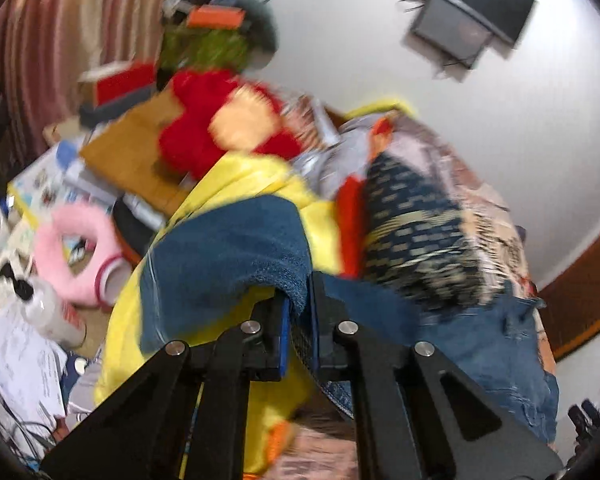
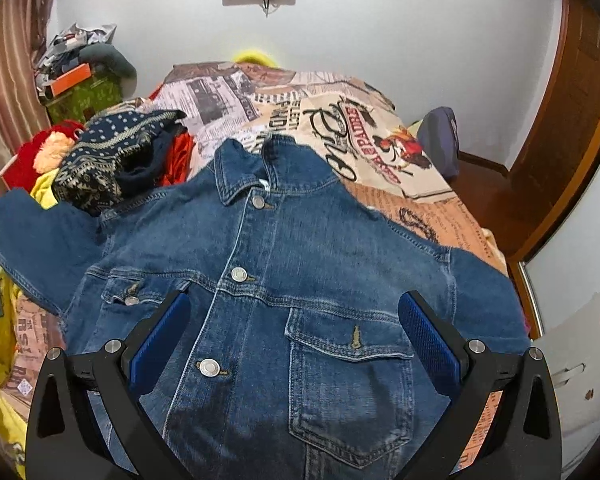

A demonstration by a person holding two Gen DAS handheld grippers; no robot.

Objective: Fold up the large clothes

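A blue denim jacket [image 2: 284,280] lies front up and buttoned on the bed, collar toward the far wall. My right gripper [image 2: 294,320] is open, its blue pads wide apart just above the jacket's chest, over the right pocket. My left gripper [image 1: 298,312] is shut on the jacket's left sleeve [image 1: 228,256] and holds it lifted; the denim drapes over the closed jaws. In the right wrist view that sleeve [image 2: 32,240] stretches out to the left edge. The left wrist view is blurred by motion.
The bed has a newspaper-print cover [image 2: 340,128]. A pile of clothes, with a navy patterned knit [image 2: 112,156] and red and yellow fabric [image 1: 244,184], lies left of the jacket. A cluttered table with a pink ring cushion [image 1: 72,256] stands left of the bed. A wooden door [image 2: 560,140] is on the right.
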